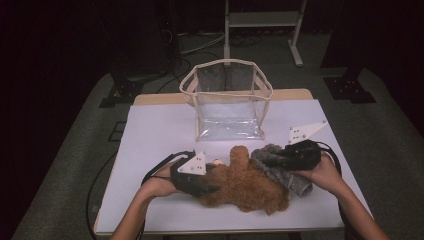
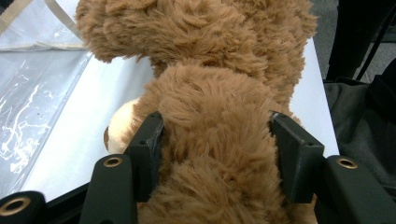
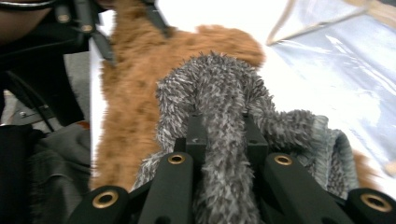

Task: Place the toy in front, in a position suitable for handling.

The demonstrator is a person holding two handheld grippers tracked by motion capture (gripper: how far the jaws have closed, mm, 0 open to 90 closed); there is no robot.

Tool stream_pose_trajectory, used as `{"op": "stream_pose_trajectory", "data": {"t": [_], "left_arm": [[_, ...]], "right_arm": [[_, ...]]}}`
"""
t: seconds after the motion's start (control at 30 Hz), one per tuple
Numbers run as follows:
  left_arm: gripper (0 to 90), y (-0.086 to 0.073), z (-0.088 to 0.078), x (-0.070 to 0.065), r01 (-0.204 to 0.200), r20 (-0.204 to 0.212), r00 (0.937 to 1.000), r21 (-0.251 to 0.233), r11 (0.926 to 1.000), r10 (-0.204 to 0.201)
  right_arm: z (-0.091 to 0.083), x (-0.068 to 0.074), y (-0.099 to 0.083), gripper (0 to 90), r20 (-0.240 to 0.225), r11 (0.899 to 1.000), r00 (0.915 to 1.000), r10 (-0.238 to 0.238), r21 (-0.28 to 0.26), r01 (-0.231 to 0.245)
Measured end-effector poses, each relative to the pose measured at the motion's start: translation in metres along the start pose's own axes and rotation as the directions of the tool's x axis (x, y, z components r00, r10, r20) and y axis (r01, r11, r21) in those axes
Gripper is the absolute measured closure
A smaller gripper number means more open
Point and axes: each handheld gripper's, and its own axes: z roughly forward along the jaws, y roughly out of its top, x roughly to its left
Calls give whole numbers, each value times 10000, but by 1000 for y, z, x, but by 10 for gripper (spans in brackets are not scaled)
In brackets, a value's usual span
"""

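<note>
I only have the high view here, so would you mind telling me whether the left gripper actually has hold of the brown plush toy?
Observer: Yes. In the left gripper view, the left gripper is clamped on a thick fold of the brown plush toy, fur bulging between its jaws.
Operator: Thank you. And what does the right gripper hold?
Observer: The right gripper is pinching a narrow ridge of the grey fuzzy fabric, jaws nearly closed on it.
Operator: Is the toy's face visible anywhere?
Observer: Partly: a cream muzzle shows just beside the left gripper's jaw, facing the clear bag.
</note>
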Motion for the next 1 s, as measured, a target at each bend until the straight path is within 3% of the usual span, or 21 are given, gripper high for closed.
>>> {"op": "stream_pose_trajectory", "data": {"t": [0.23, 0.53, 0.63, 0.73, 0.87, 1.0], "left_arm": [[429, -1, -2, -1, -148, 45, 9999, 12, 9999, 148], [426, -1, -4, -4, -353, 123, 9993, 45, 9994, 353], [424, -2, -5, -5, -408, 172, 9990, 21, 9992, 408], [422, -2, -5, -4, -421, 213, 9989, 3, 9991, 421], [418, -2, -5, -5, -551, 284, 9981, 31, 9985, 550], [417, -2, -5, -6, -541, 260, 9982, 19, 9985, 540]], "right_arm": [[-11, -22, -10, 777, 308, 9970, 9967, 750, -237, -743], [-8, -29, 1, 776, 563, 9978, 9962, 661, -51, -659], [-6, -38, -1, 776, 618, 9951, 9932, 986, -86, -983], [-5, -38, 0, 776, 565, 9947, 9932, 1022, -123, -1017], [-1, -28, 10, 775, 420, 9985, 9976, 551, -26, -550], [4, -26, 14, 775, 432, 9990, 9983, 387, 186, -395]]}}
